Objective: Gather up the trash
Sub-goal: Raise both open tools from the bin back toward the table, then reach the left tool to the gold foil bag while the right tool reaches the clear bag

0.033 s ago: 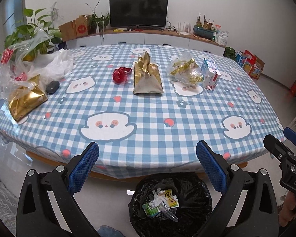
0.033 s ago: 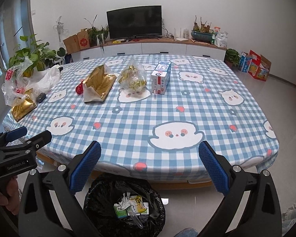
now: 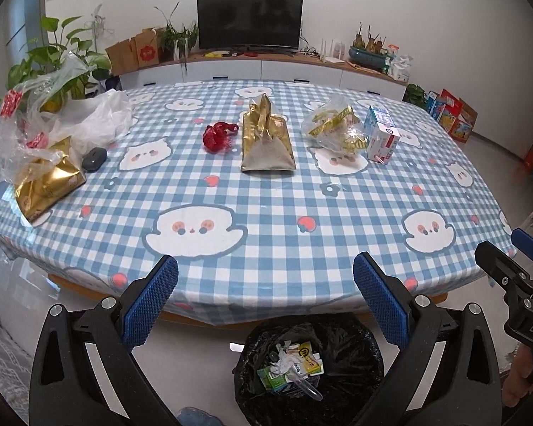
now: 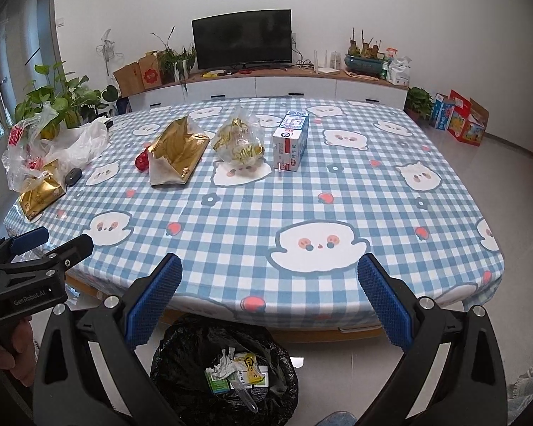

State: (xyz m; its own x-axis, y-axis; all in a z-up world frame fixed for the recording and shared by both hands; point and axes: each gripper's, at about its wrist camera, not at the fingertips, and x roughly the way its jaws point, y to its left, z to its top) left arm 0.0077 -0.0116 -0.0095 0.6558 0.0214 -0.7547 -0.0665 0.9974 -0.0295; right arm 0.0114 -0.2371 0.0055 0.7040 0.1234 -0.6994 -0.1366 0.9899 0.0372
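A black-lined trash bin stands on the floor against the near edge of the bench, a few crumpled wrappers and small cartons inside it. Above the bin, both tongs hang empty with nothing between their blue pads — the left tongs spread wide, the right tongs equally released. Beyond the bin, on the checked cloth, lie two gold foil bags, one mid-bench and one at the far-left edge. One red crumpled wrapper sits just left of the middle gold bag. One clear bag of gold-wrapped sweets touches one small milk carton — both right of that bag. Clear and white plastic bags heap at the left.
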